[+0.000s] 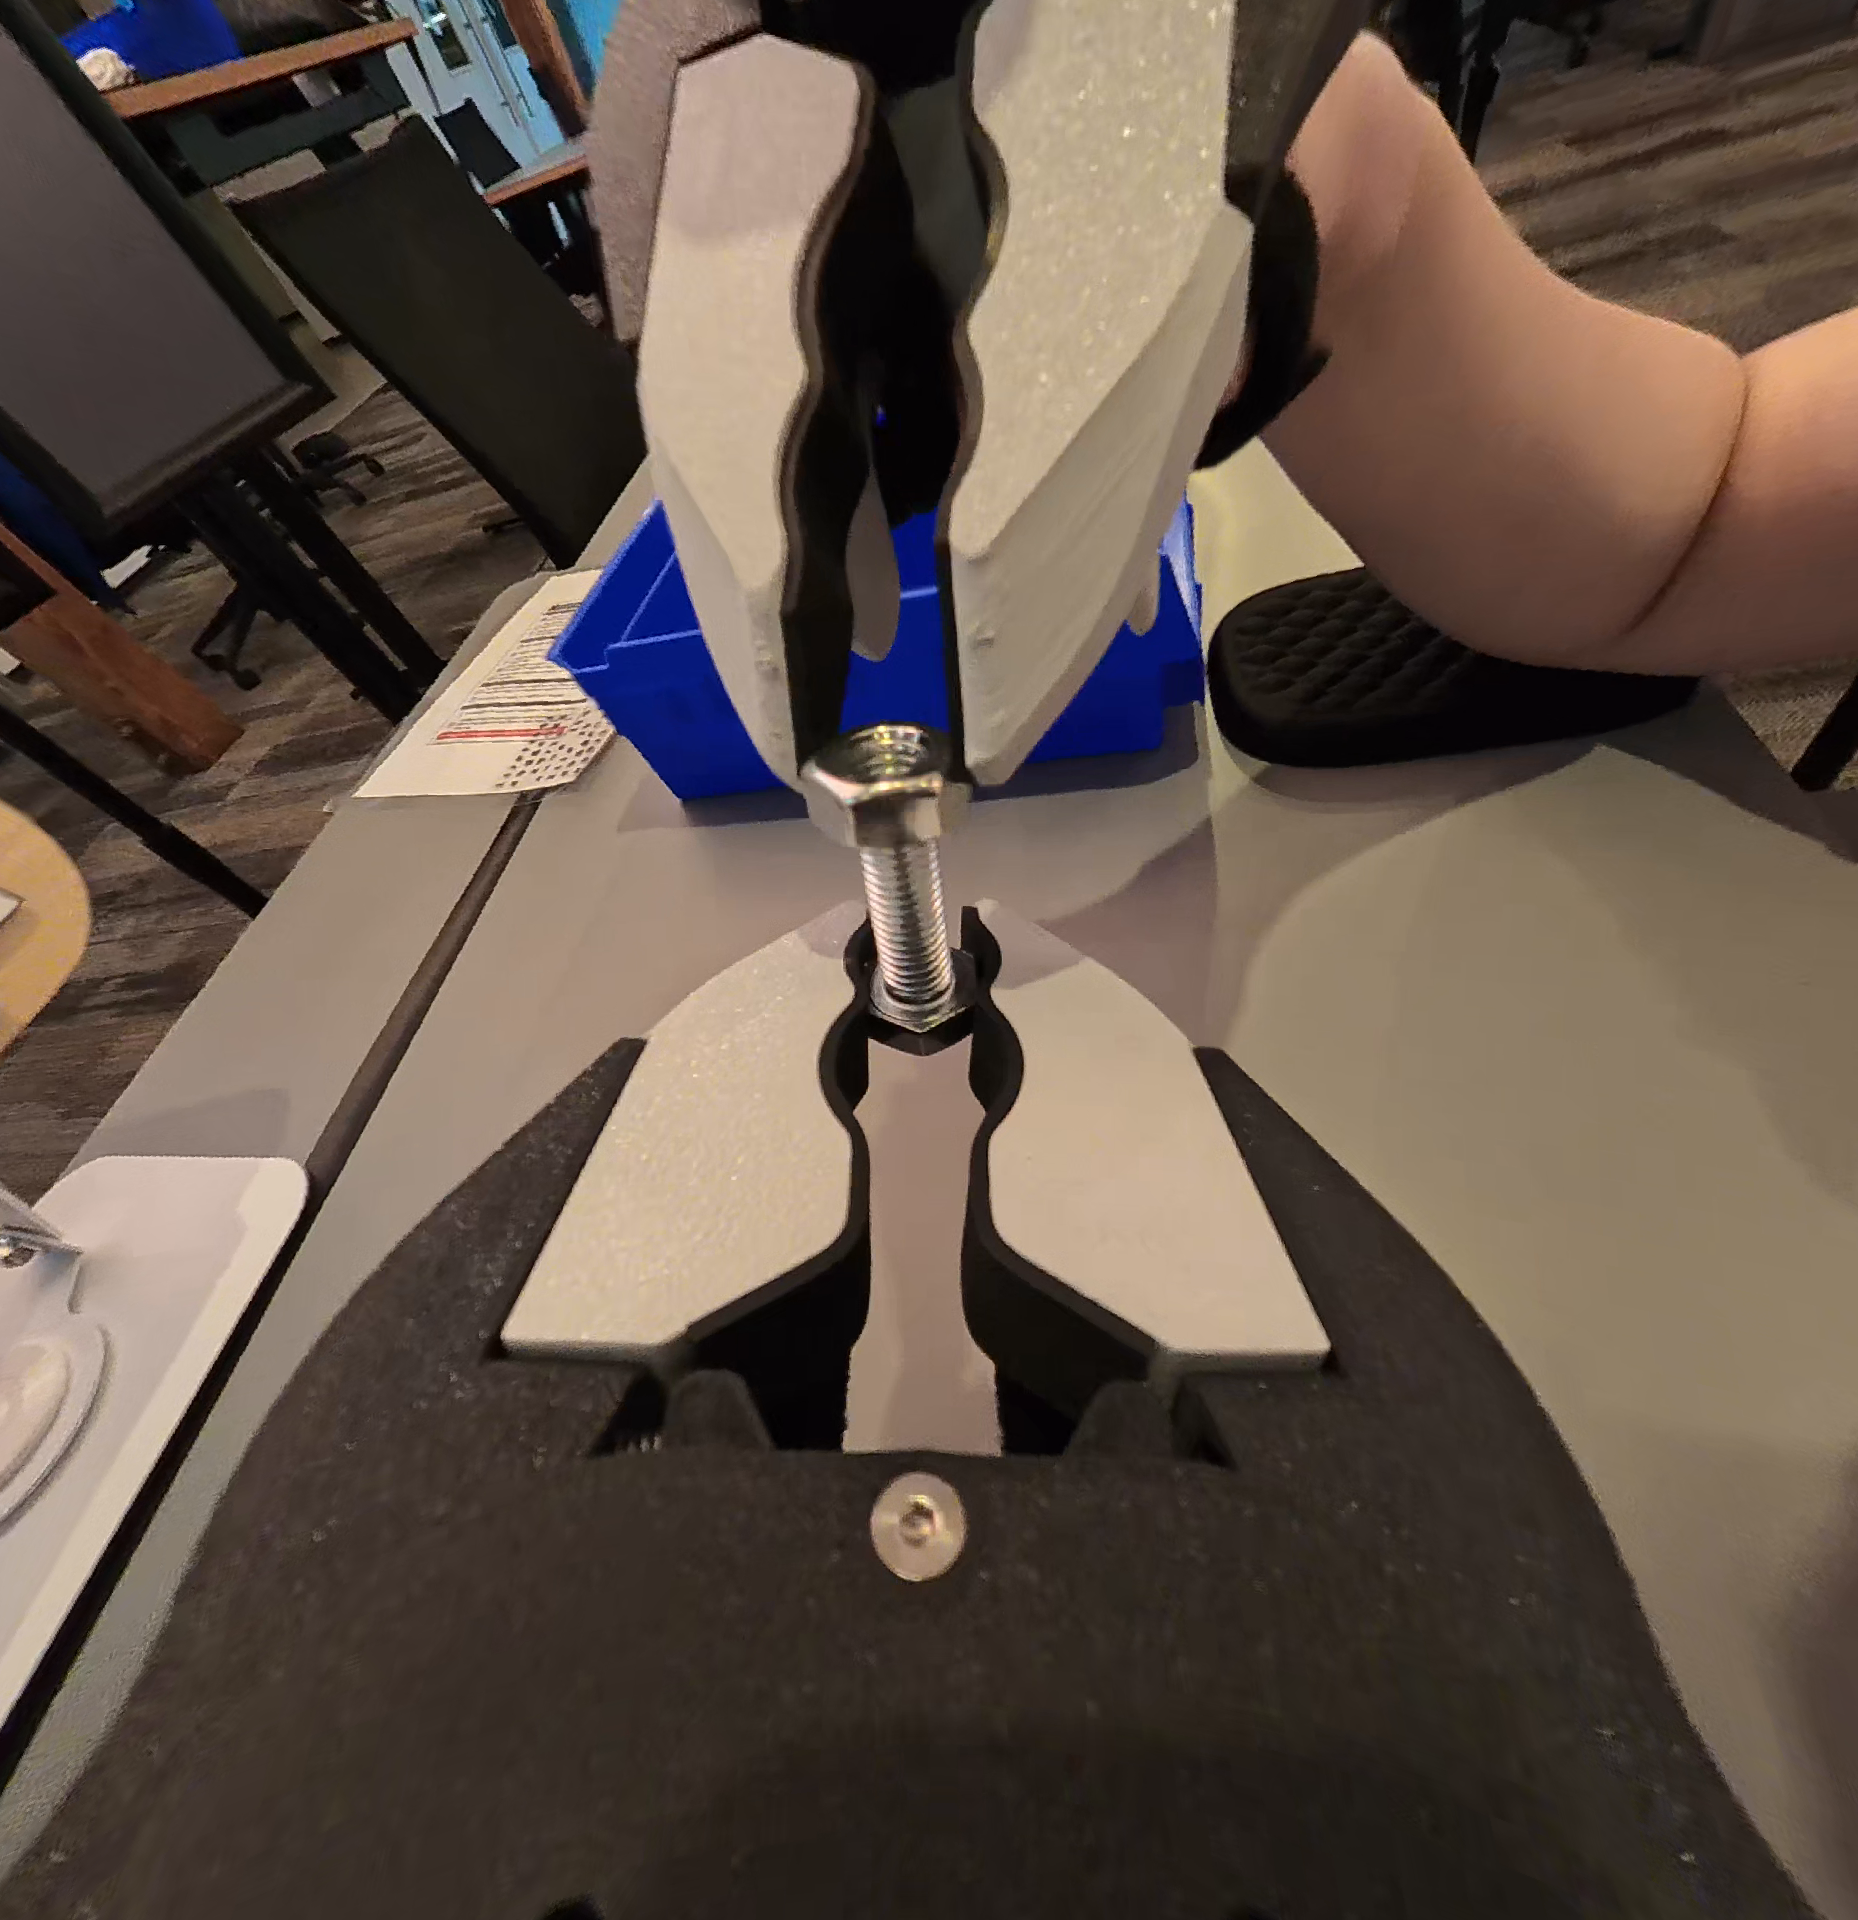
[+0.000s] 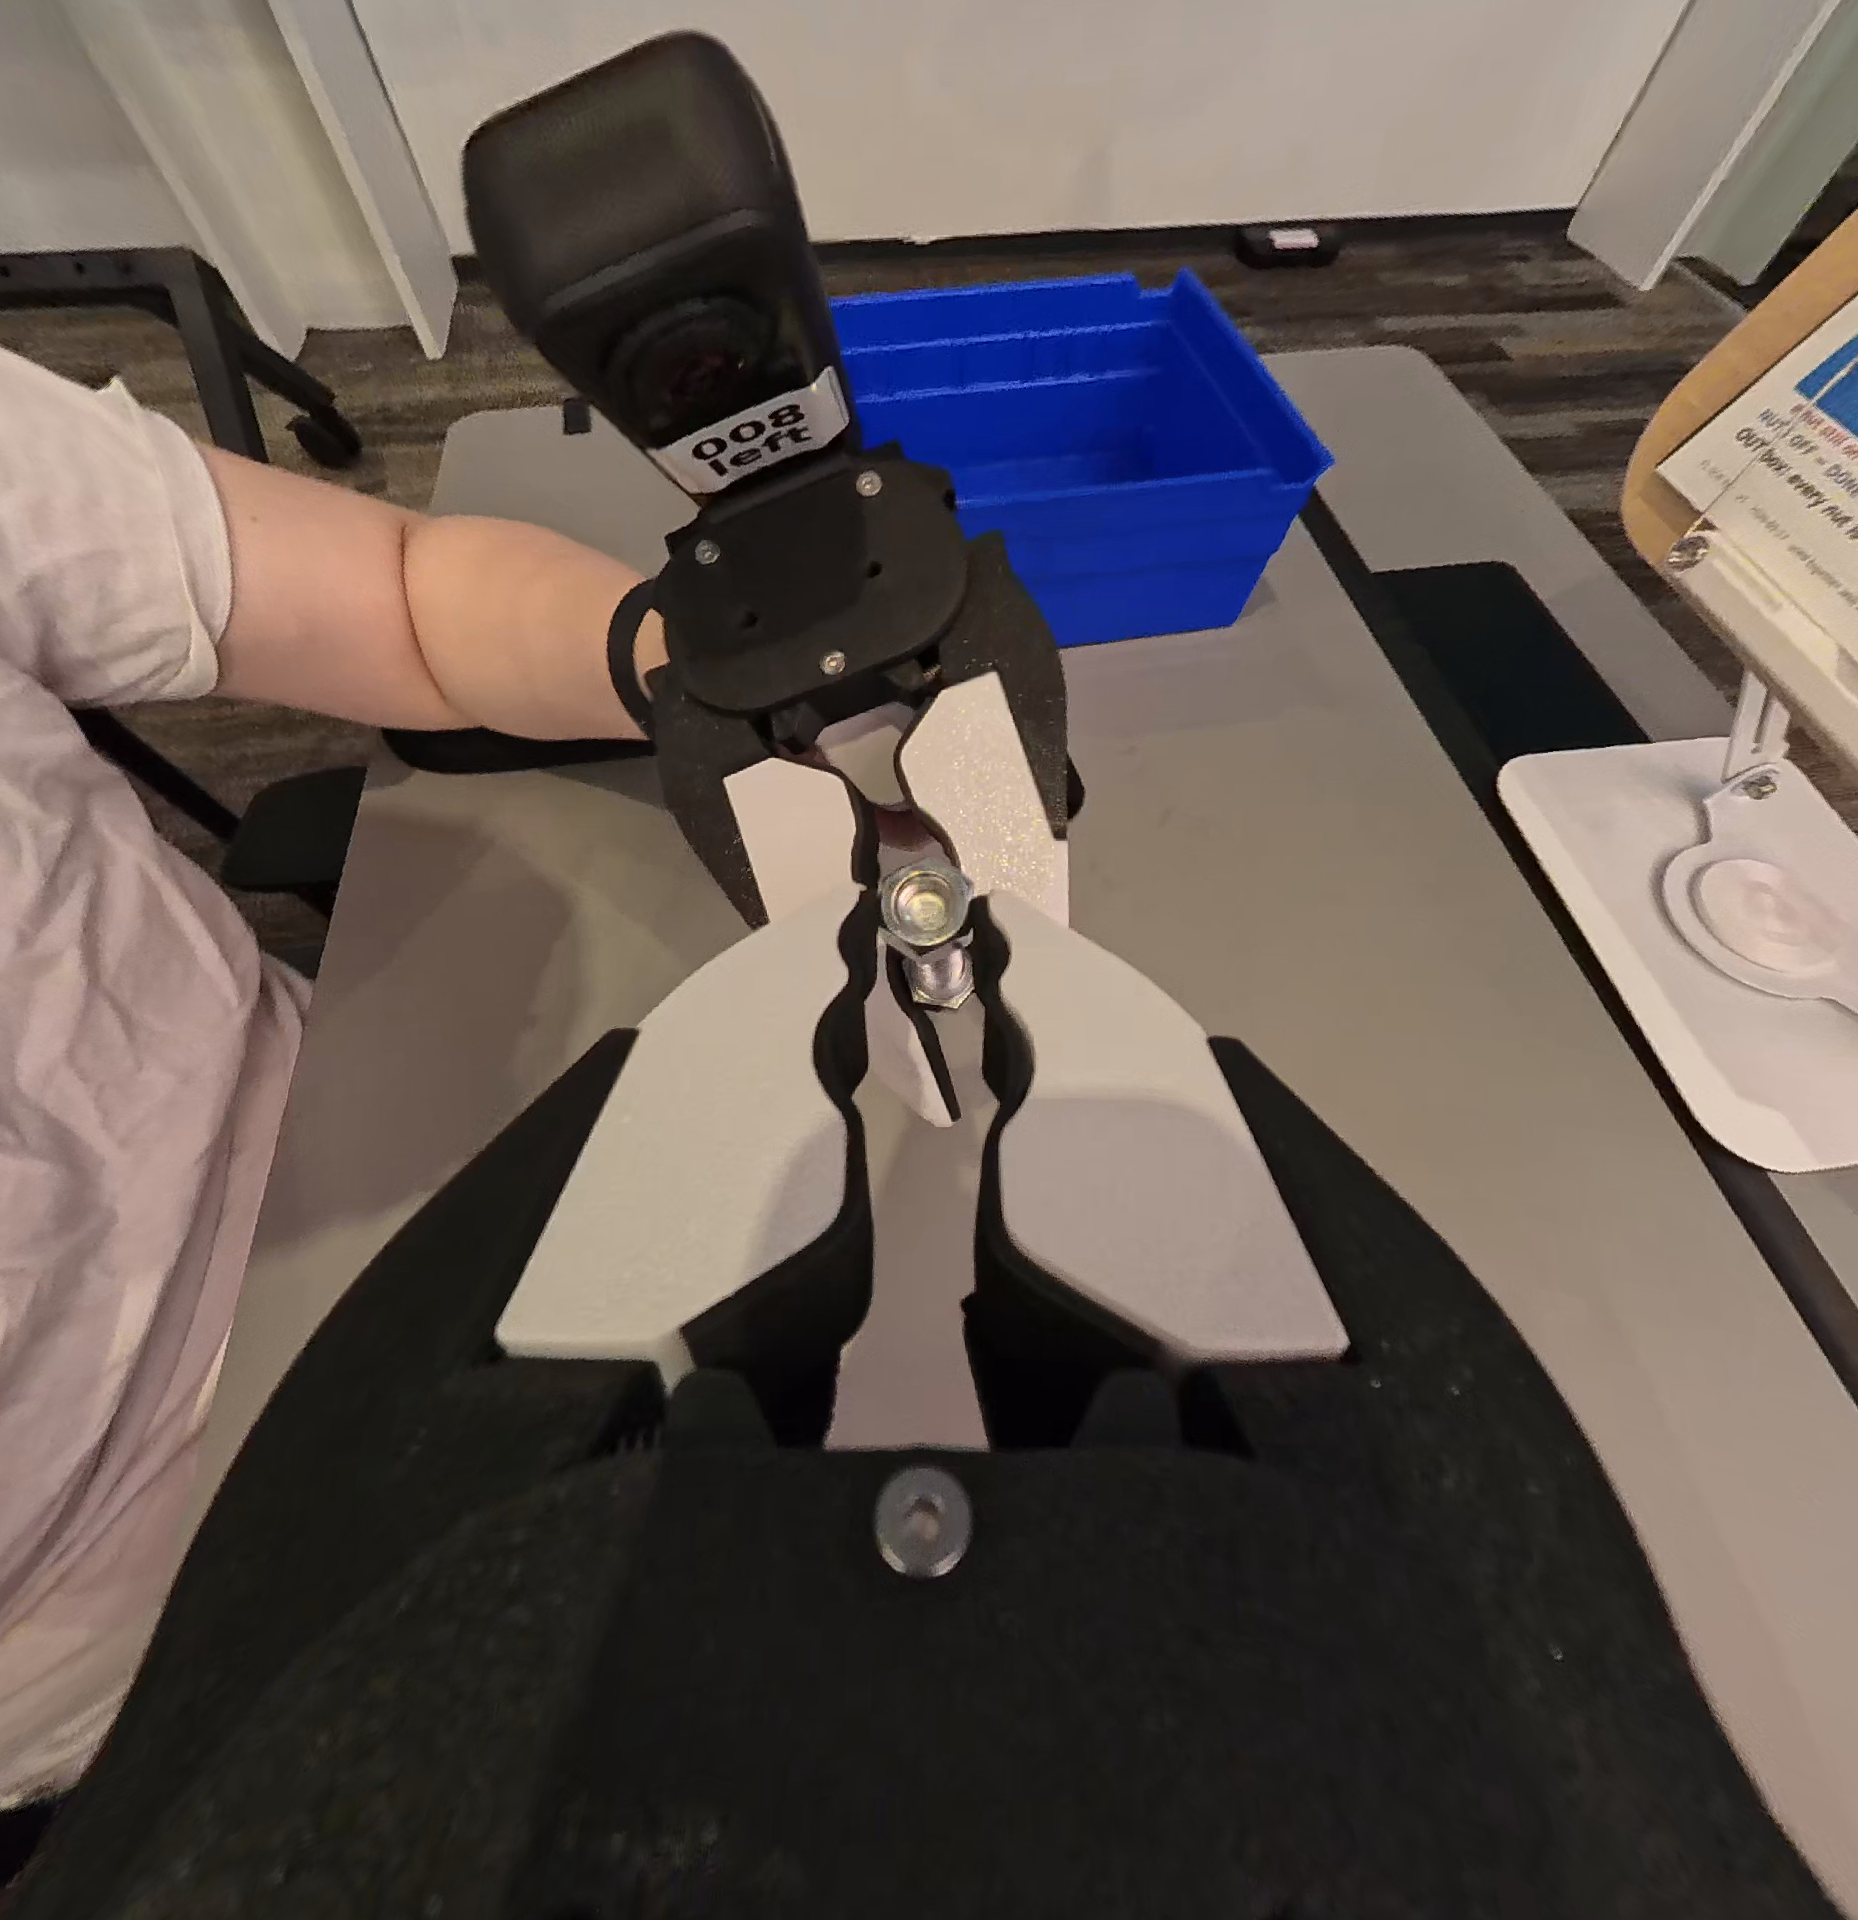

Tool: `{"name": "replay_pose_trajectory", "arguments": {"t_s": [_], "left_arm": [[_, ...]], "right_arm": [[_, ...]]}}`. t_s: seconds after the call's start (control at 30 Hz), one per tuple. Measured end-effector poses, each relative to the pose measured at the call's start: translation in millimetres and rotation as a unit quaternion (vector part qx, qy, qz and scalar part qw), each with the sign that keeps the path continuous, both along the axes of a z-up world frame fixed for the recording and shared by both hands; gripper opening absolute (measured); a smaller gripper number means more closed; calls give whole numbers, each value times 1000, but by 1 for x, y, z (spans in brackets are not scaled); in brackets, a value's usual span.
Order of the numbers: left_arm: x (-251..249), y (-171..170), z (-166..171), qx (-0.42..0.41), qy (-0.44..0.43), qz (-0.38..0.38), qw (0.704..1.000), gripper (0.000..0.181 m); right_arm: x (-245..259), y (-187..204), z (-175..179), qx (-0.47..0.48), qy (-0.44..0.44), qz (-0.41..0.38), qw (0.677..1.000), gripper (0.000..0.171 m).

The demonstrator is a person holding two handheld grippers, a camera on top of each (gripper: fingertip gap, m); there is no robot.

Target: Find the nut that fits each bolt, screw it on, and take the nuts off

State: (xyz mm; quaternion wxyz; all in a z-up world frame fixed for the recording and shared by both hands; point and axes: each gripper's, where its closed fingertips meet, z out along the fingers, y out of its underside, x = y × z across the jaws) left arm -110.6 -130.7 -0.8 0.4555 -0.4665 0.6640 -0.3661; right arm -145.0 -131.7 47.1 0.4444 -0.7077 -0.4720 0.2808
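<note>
Nut [image 1: 912,1023] mostly hidden between left gripper [image 1: 917,997] fingers; stand [image 1: 31,1247] cut by edge.

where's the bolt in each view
Left wrist view: bolt at centre, head up in the right claw, nut in the left claw.
Right wrist view: bolt just above centre, seen head-on.
Shared landmark: blue bin behind it.

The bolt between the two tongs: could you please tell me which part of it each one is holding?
The right tongs grip the bolt by its hex head. The left tongs grip the nut threaded on the other end of its shank.
</note>
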Motion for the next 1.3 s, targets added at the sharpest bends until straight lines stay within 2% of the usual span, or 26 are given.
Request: {"name": "replay_pose_trajectory", "arguments": {"t_s": [0.2,0.33,0.67,1.1,1.3], "left_arm": [[-3,16,1,2,9,50,999,14],[-5,31,-9,45,48,104,992,14],[-12,51,-23,82,105,167,977,14],[-10,18,-35,21,149,51,987,14],[-12,11,-33,38,150,31,987,14]], "right_arm": [[-2,14,1,-5,29,-50,998,17],[1,22,-7,-33,34,-78,996,17],[1,35,-19,-85,50,-129,987,17],[2,15,-28,-72,-96,0,993,17],[1,8,-26,-102,-109,43,988,17]]}}
